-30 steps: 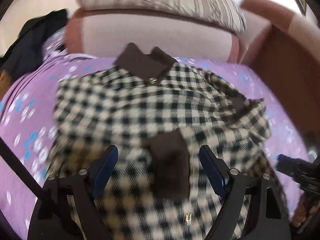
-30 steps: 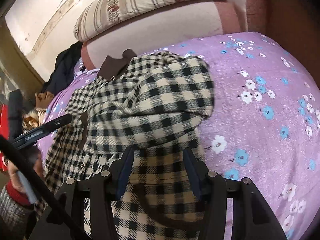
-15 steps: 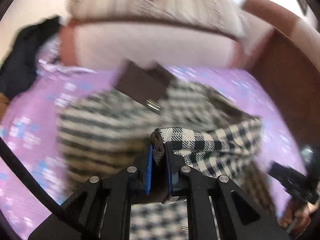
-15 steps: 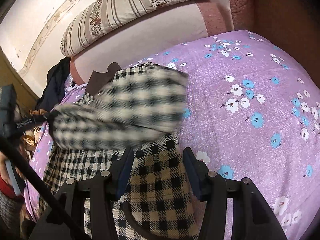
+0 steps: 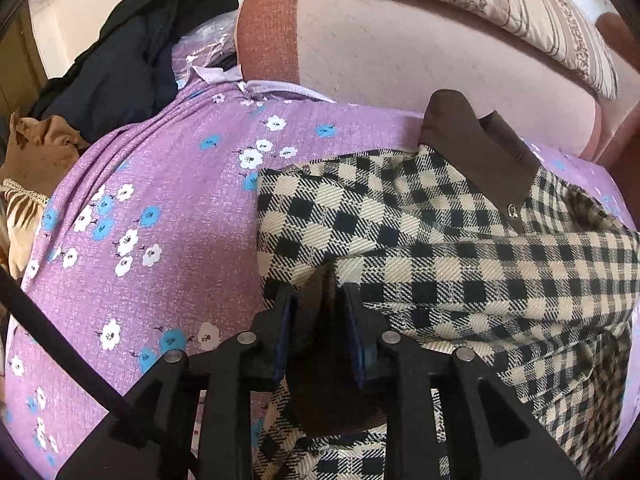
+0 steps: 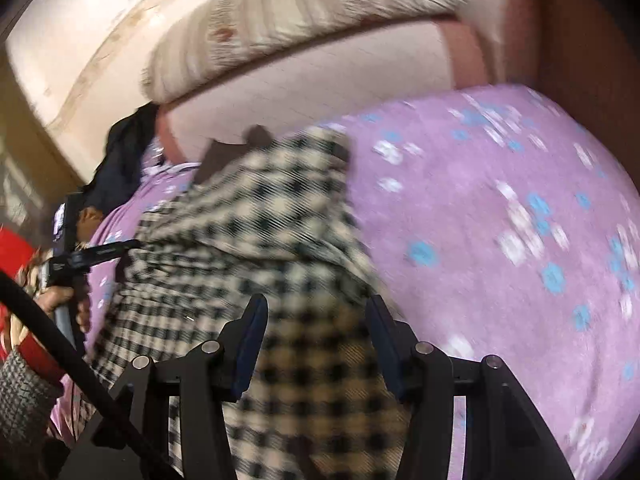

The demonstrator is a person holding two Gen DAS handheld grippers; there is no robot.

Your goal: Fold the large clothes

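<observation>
While the checked coat [image 5: 460, 248] lies on the purple flowered bedspread [image 5: 152, 240] with one sleeve drawn across its front, the left gripper [image 5: 322, 312] – jaws just easing apart – still pinches that brown cuff [image 5: 320, 300], the right gripper [image 6: 316, 340] hangs open over the hem – most folding remains.

Left claw [image 5: 322, 316] easing open, right claw [image 6: 316, 344] agape

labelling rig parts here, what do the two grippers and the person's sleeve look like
Both the left gripper and right gripper have black angular linkage frames with silver rivets and dark blue pads. A black cable crosses each view. The sleeve is grey knit under red.
</observation>
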